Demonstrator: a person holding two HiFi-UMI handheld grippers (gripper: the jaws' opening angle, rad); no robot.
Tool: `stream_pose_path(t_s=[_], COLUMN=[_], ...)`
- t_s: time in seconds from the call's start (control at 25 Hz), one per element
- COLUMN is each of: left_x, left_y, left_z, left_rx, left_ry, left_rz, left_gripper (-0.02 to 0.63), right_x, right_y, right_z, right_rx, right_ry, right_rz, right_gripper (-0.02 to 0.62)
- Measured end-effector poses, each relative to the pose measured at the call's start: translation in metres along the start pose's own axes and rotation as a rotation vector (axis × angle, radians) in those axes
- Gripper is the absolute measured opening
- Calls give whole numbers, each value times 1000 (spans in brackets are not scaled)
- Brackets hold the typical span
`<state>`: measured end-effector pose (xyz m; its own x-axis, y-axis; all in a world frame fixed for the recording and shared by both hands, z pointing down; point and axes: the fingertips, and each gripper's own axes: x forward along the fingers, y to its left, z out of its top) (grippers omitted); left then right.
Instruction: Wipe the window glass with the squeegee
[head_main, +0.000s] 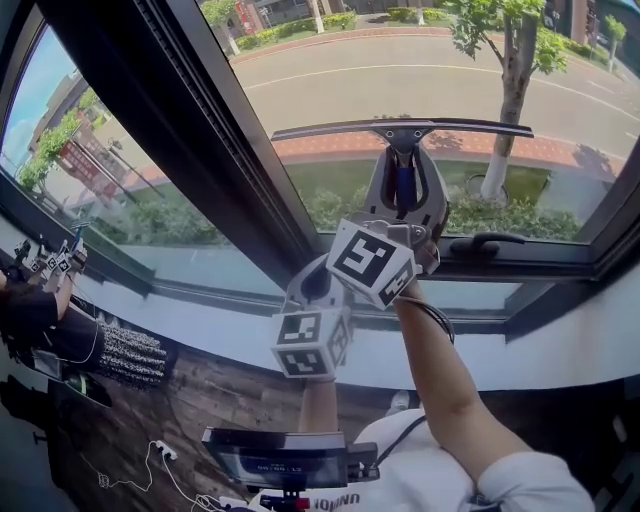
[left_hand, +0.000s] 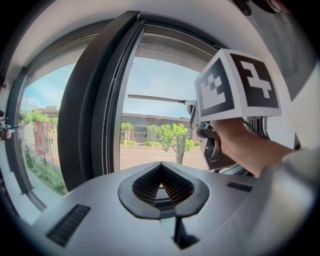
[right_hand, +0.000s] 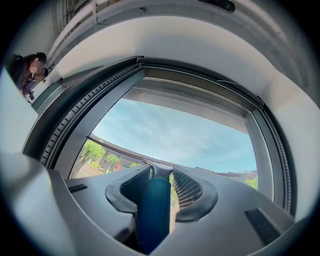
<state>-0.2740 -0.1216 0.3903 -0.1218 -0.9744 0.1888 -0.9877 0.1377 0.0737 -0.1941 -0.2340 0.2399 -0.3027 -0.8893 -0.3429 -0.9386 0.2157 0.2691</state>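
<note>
The squeegee has a long dark blade (head_main: 400, 128) that lies flat across the window glass (head_main: 420, 60), and a blue handle (head_main: 402, 185). My right gripper (head_main: 405, 200) is shut on that handle and held up against the pane. In the right gripper view the blue handle (right_hand: 152, 210) runs between the pads, and the blade (right_hand: 117, 147) stretches left ahead of them. My left gripper (head_main: 318, 290) hangs lower, beside the right forearm and off the glass. It is shut (left_hand: 161, 170) with nothing in it. From there I see the blade (left_hand: 155, 98) and the right gripper's marker cube (left_hand: 237, 85).
A thick dark window post (head_main: 200, 130) slants left of the pane. A black window handle (head_main: 487, 241) sits on the lower frame, just right of the gripper. The white sill (head_main: 520, 360) runs below. A person (head_main: 40, 320) sits at far left. A screen device (head_main: 275, 460) is at my chest.
</note>
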Motion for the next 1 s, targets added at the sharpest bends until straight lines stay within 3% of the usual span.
stream_pose_path(t_s=[1.0], left_x=[-9], left_y=[2], left_z=[-42], left_rx=[-21], left_ry=[89], left_rz=[3], left_gripper=[0], right_x=[-26], right_y=[20], right_z=[-74], right_rx=[81], right_ry=[172], right_rz=[63], right_gripper=[149])
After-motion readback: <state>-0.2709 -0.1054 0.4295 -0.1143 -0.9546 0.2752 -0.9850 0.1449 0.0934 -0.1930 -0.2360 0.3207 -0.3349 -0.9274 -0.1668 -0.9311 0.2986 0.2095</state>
